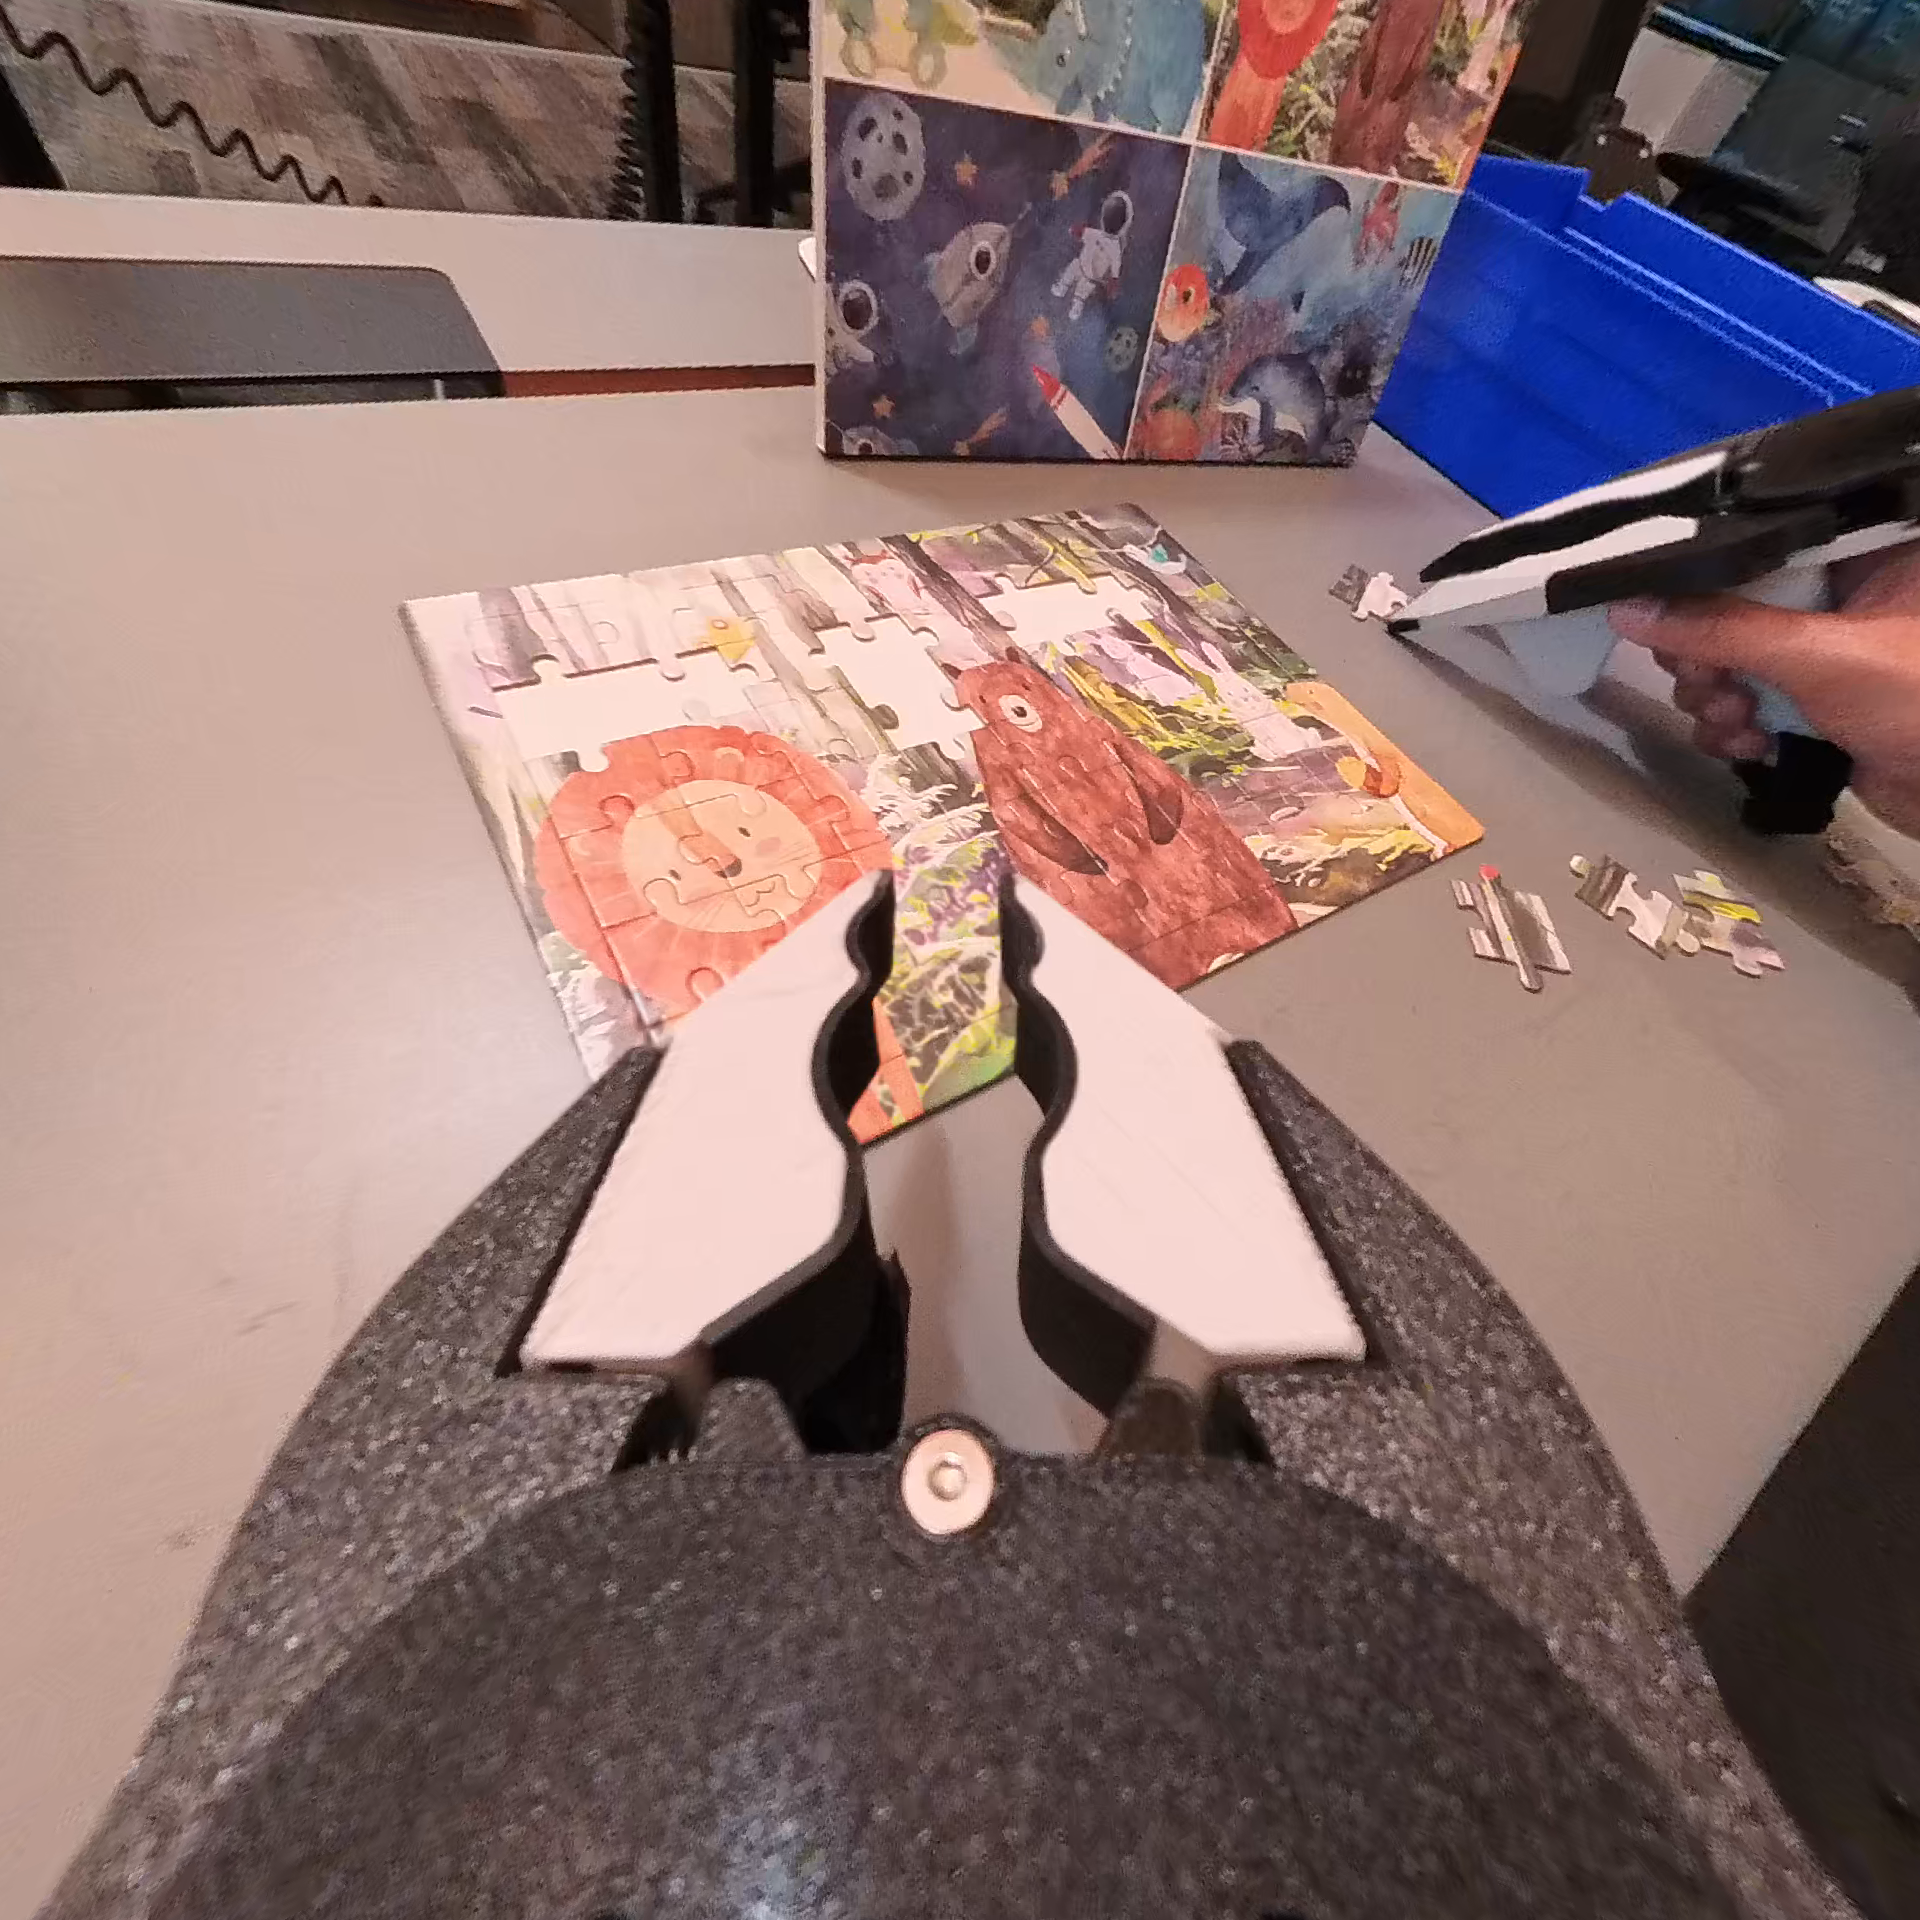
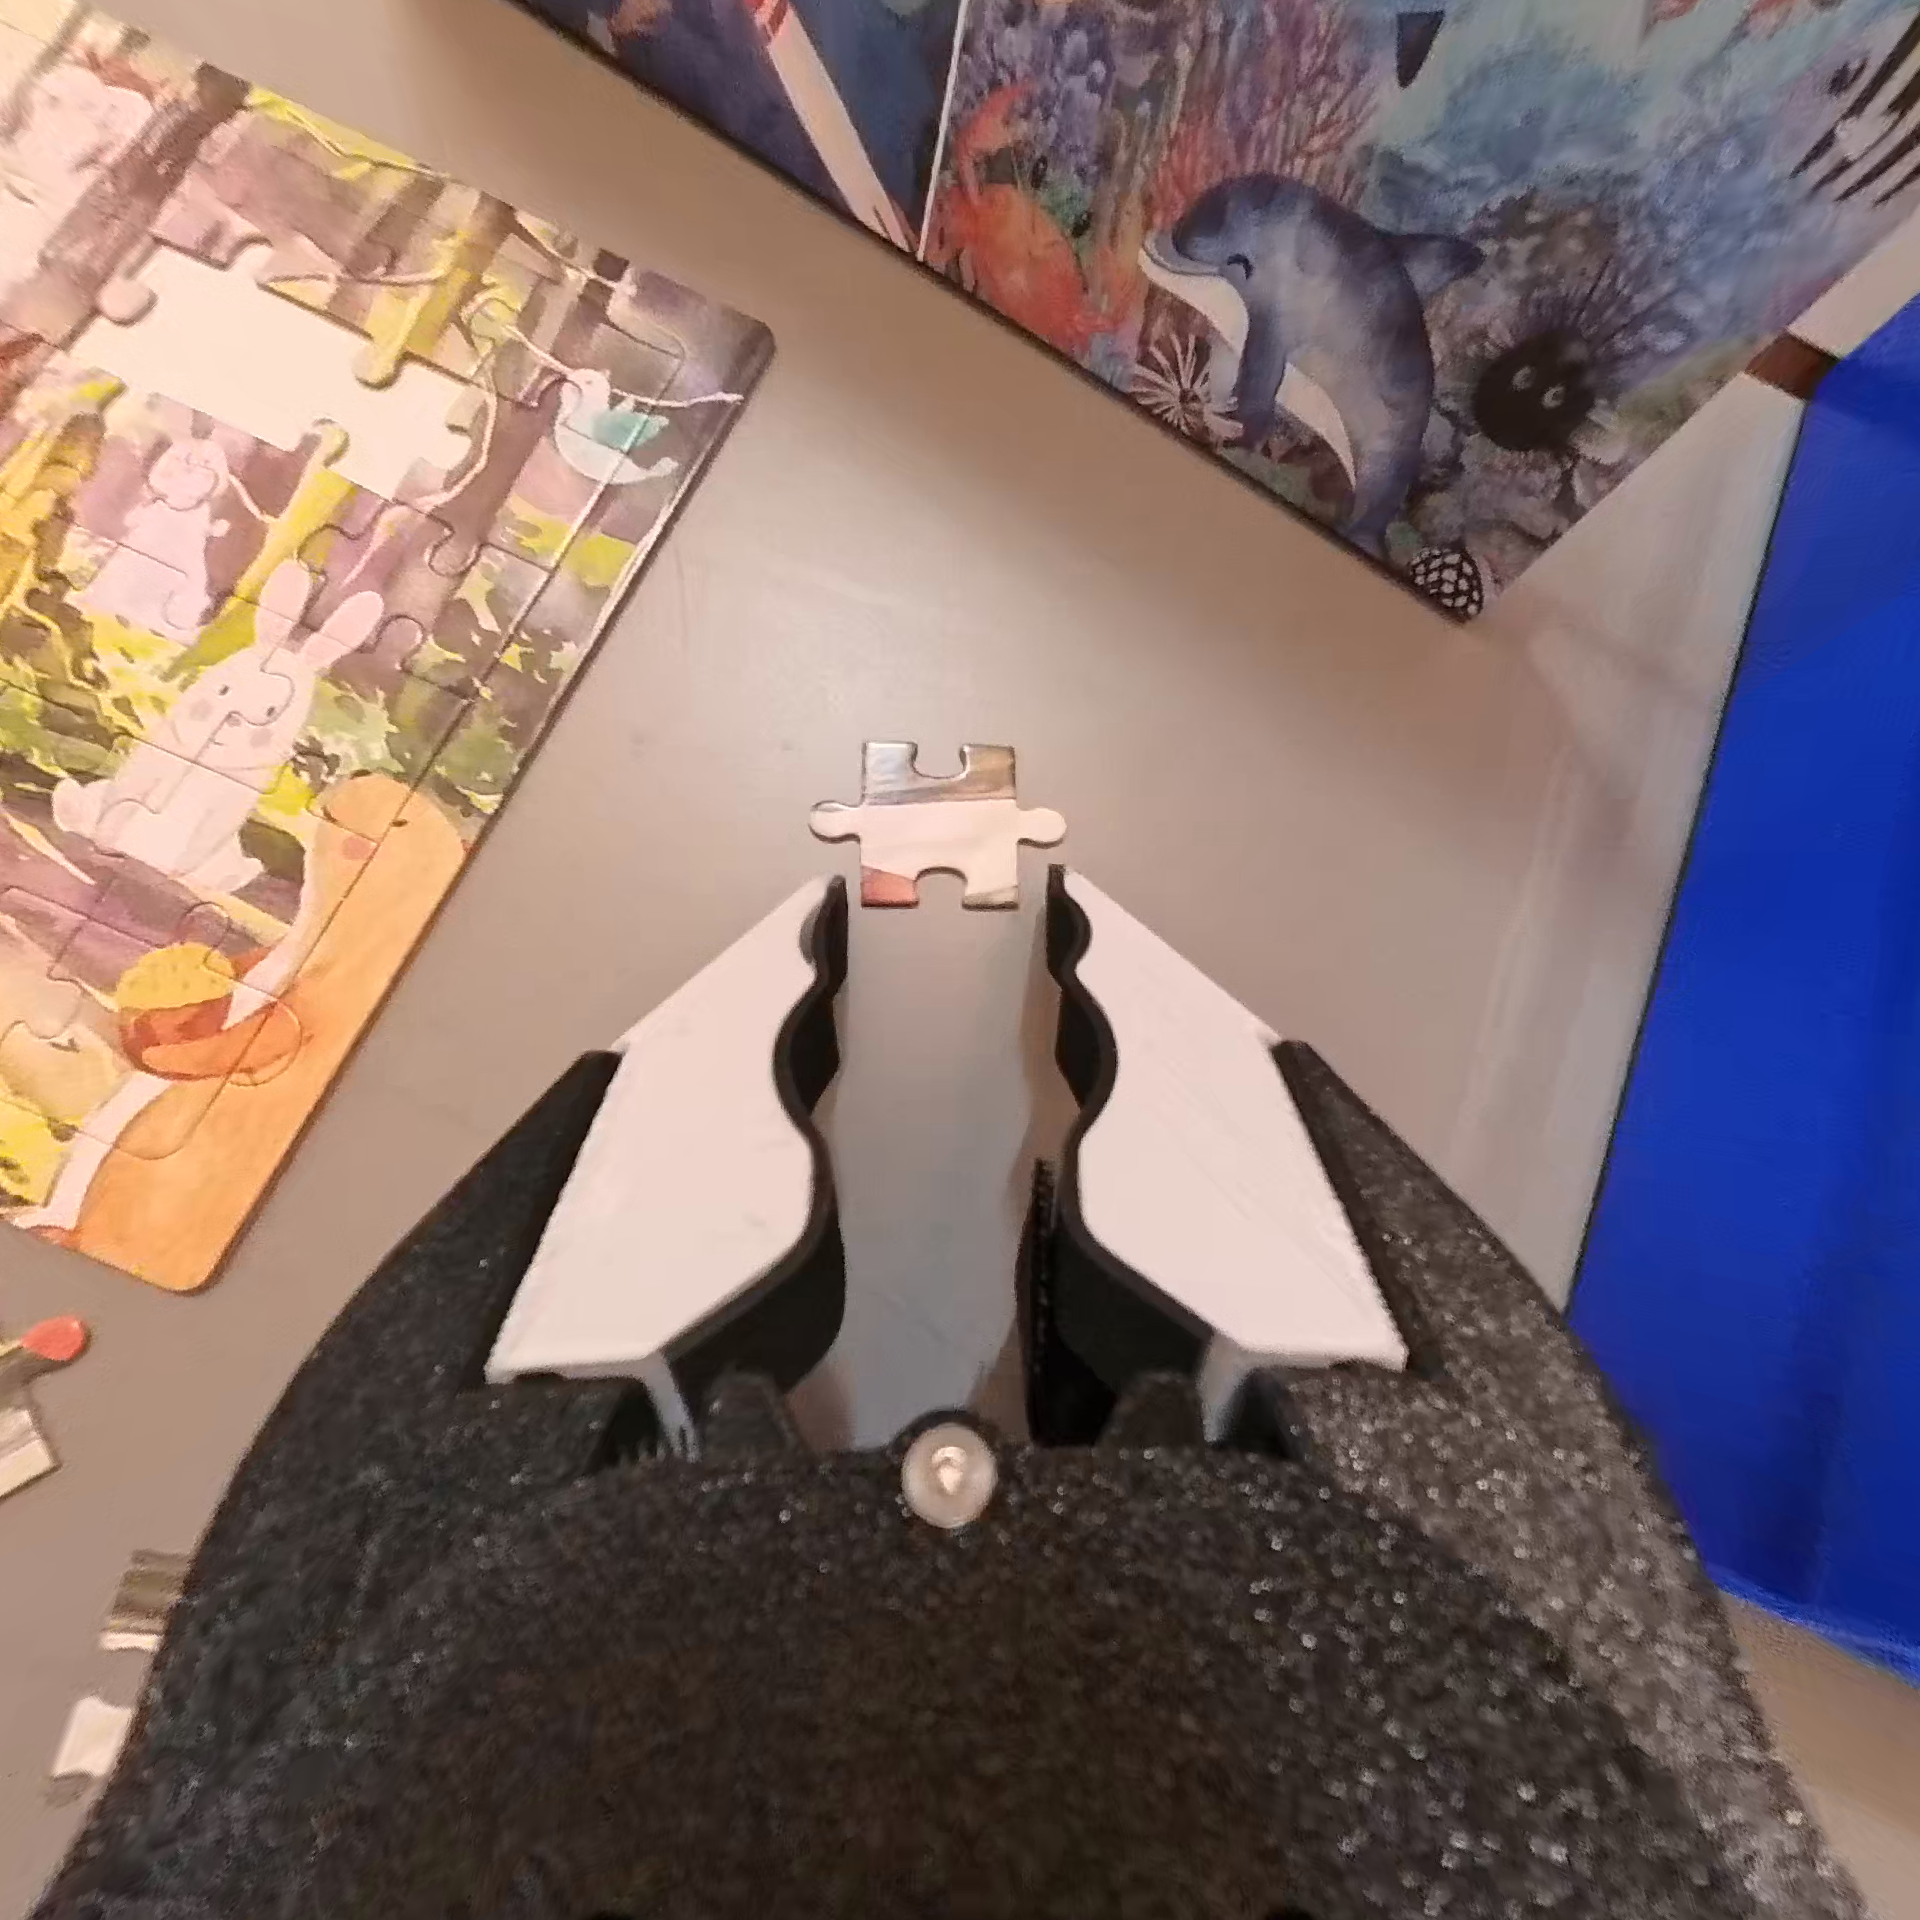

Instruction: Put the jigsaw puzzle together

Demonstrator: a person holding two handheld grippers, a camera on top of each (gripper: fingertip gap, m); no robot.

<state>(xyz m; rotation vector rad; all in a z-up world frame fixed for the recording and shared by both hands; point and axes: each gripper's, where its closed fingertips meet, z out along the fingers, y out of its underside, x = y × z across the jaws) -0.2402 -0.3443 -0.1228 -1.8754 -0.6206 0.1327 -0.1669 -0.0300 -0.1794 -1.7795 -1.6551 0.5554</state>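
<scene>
The puzzle board (image 1: 935, 748) with a lion and a bear lies on the grey table, with several white empty slots in its upper rows; its right part shows in the right wrist view (image 2: 312, 644). My left gripper (image 1: 943, 899) is open and empty, hovering over the board's near edge. My right gripper (image 2: 943, 891) is open just short of a loose piece (image 2: 935, 826) lying flat on the table right of the board. In the left wrist view that gripper (image 1: 1403, 603) sits by the same piece (image 1: 1366, 592). Three more loose pieces (image 1: 1621, 920) lie right of the board's near corner.
The illustrated puzzle box (image 1: 1132, 239) stands behind the board, and shows in the right wrist view (image 2: 1299, 260). A blue bin (image 1: 1621, 343) stands at the right, close to my right gripper (image 2: 1787, 935). A person's hand (image 1: 1787, 675) holds the right gripper. The tips of one gripper are about 35 cm away from the tips of the other.
</scene>
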